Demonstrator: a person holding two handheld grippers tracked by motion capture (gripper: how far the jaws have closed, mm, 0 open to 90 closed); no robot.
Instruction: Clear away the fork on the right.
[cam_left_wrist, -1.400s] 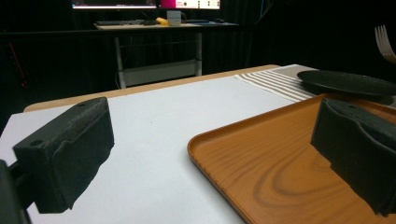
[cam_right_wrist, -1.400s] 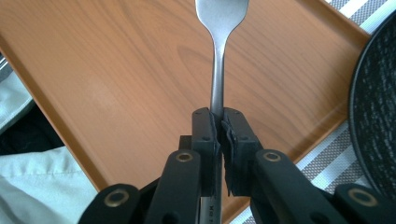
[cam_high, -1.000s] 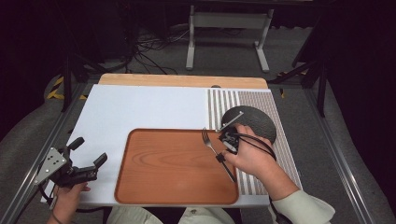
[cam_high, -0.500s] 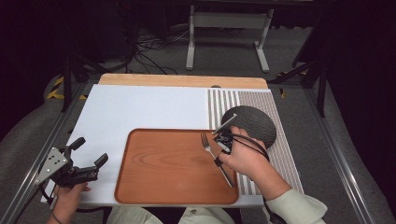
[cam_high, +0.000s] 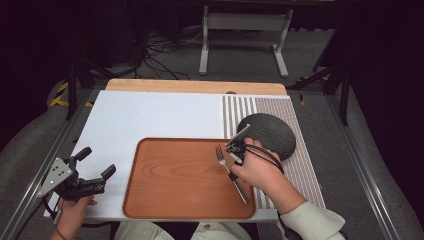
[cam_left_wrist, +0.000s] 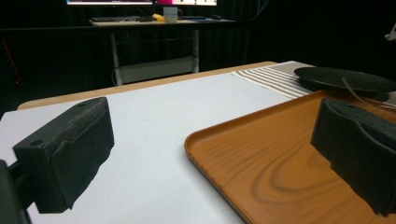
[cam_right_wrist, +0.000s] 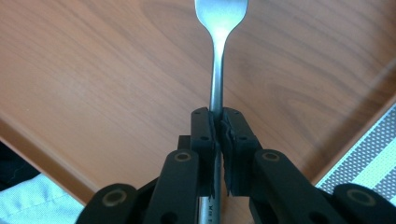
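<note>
The rectangular brown wooden tray (cam_high: 185, 180) sits at the near edge of the white table (cam_high: 150, 117). Over the tray's right part, the right gripper (cam_right_wrist: 218, 122) is clenched on the handle of a slim silver metal fork (cam_right_wrist: 218, 56); its jaws pinch the handle, the tines point beyond the jaws over the tray's wood, and the handle's end runs back under the hand (cam_high: 257, 172). Just beyond the tray's far right corner lies a round dark grey plate (cam_high: 267, 134) on a striped mat (cam_high: 300, 165). Left of the tray, the left gripper (cam_high: 95, 162) hangs above the table, its jaws spread wide and holding nothing.
</note>
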